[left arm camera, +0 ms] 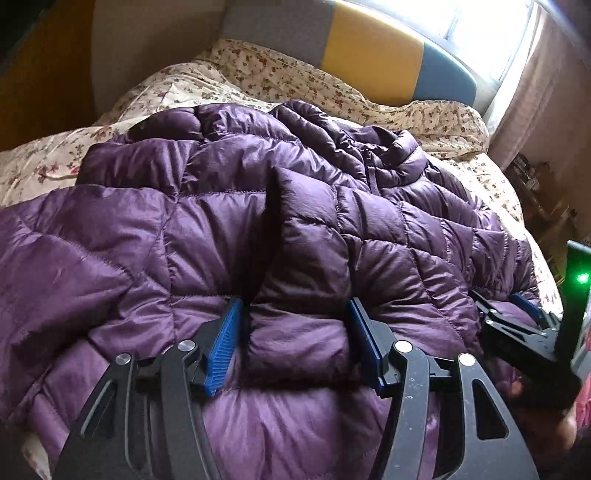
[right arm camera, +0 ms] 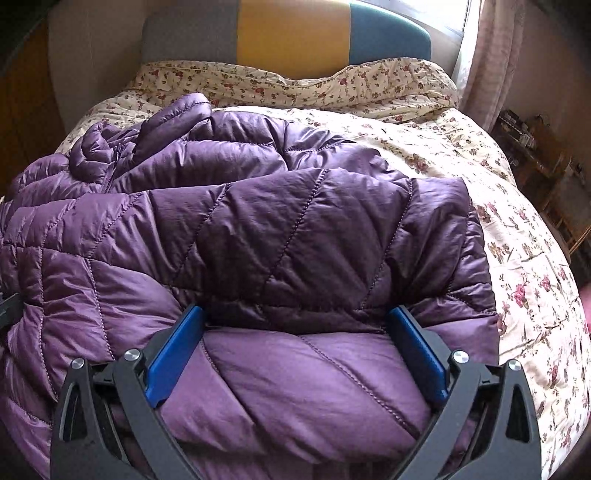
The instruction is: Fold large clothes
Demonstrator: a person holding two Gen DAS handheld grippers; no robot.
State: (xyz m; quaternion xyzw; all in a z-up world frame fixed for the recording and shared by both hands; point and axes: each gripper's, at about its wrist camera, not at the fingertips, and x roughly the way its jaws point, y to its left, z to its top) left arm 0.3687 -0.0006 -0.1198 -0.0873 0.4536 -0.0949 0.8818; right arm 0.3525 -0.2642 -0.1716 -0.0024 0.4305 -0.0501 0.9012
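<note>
A purple quilted puffer jacket (left arm camera: 229, 221) lies spread on the bed, collar and zipper toward the headboard; it also fills the right wrist view (right arm camera: 280, 229). My left gripper (left arm camera: 295, 317) is open, its blue pads astride a raised fold near the jacket's near edge. My right gripper (right arm camera: 295, 325) is open wide, its blue pads on either side of a puffy fold at the jacket's near edge. The right gripper also shows in the left wrist view (left arm camera: 517, 321) at the right, on the jacket's edge.
The bed has a cream floral duvet (right arm camera: 480, 177). A grey, yellow and blue headboard (right arm camera: 291, 33) stands at the back. A window with pink curtains (right arm camera: 491, 55) is at the right, with cluttered wooden shelves (right arm camera: 535, 147) beside the bed.
</note>
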